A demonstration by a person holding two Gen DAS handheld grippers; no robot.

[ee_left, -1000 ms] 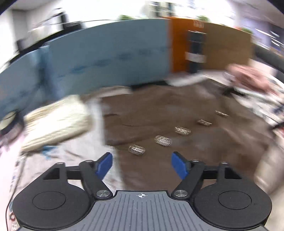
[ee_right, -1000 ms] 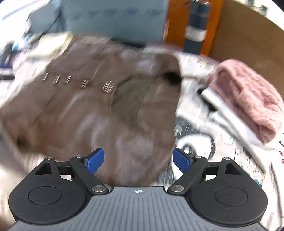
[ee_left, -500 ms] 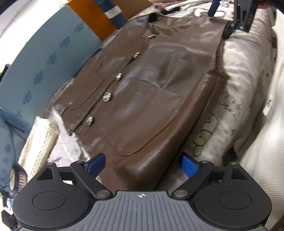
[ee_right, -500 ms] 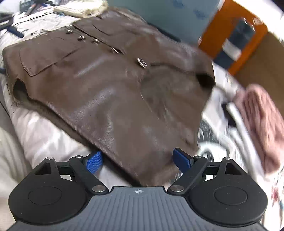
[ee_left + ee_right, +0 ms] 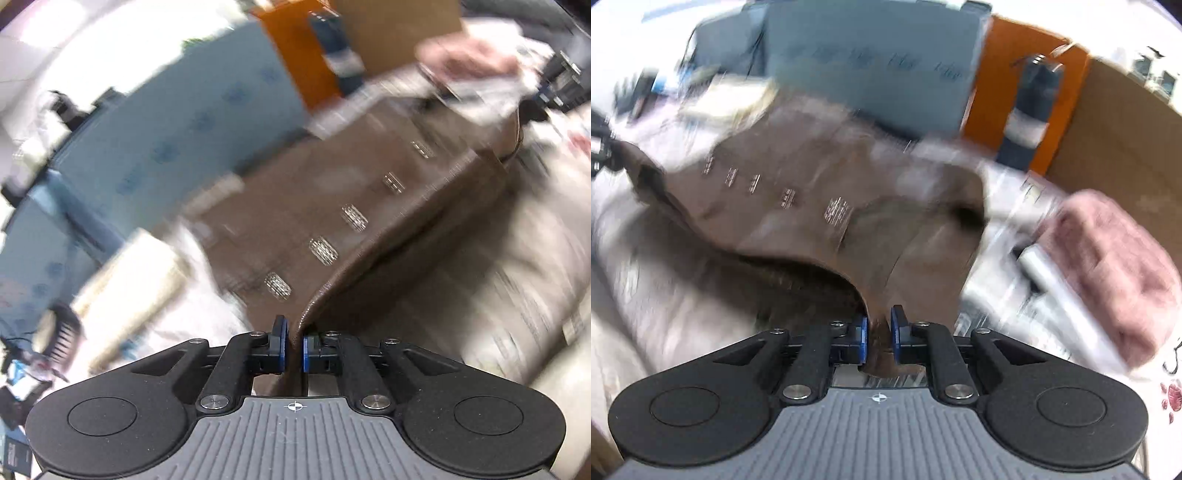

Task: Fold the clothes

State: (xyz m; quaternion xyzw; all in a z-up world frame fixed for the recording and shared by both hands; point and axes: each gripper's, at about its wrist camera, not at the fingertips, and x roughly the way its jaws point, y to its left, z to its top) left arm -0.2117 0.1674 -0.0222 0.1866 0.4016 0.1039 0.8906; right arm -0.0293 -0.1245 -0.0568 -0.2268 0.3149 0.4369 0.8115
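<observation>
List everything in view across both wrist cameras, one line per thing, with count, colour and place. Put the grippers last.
brown vest: one, brown, spread on the bedding, near edge lifted at both ends.
buttons: five show, silver, in a row down the vest front.
bedding: one, white with print, under the vest.
pink knit: one, pink, folded, right of the vest.
cream knit: one, cream, folded, left of the vest.
blue panel: one, light blue, behind the bed.
orange panel: one, orange, beside the blue panel.
left gripper: one, black with blue pads, shut on the vest's hem.
right gripper: one, black with blue pads, shut on the vest's edge.
</observation>
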